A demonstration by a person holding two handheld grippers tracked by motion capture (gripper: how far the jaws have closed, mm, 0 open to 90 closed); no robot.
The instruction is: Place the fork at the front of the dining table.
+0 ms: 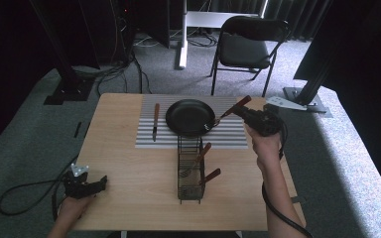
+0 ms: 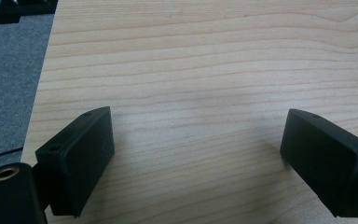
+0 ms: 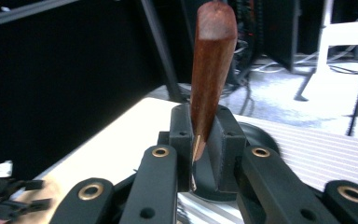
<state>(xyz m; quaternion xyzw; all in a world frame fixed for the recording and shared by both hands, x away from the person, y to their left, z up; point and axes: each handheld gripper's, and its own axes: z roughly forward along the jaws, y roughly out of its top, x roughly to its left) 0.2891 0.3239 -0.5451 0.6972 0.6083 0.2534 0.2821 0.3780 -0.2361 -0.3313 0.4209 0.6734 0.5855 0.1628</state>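
Holding a wooden-handled fork [image 1: 232, 110] in my right gripper [image 1: 244, 114], I have it lifted above the table's [image 1: 129, 168] far right side, just beside the black frying pan [image 1: 190, 117]. Its jaws are clamped tight on the fork near where the brown handle meets the metal. From the right gripper view the handle [image 3: 210, 70] sticks up past the jaws, and from above the metal prongs point toward the pan's right rim; I cannot tell whether they touch it. The pan sits on a grey striped mat [image 1: 228, 136] at the far middle of the table. A knife [image 1: 155, 121] with a brown handle lies on the mat's left part, well apart from the pan. Nearer to me, a black wire basket [image 1: 189, 171] stands on the bare wood just in front of the mat, with two more wooden-handled utensils [image 1: 198, 161] leaning inside it. My left gripper [image 1: 95, 185] rests low at the near left edge of the table, its jaws spread wide with nothing between them but plain wood [image 2: 196, 93]. A folding chair [image 1: 245, 47] stands on the carpet beyond the table.
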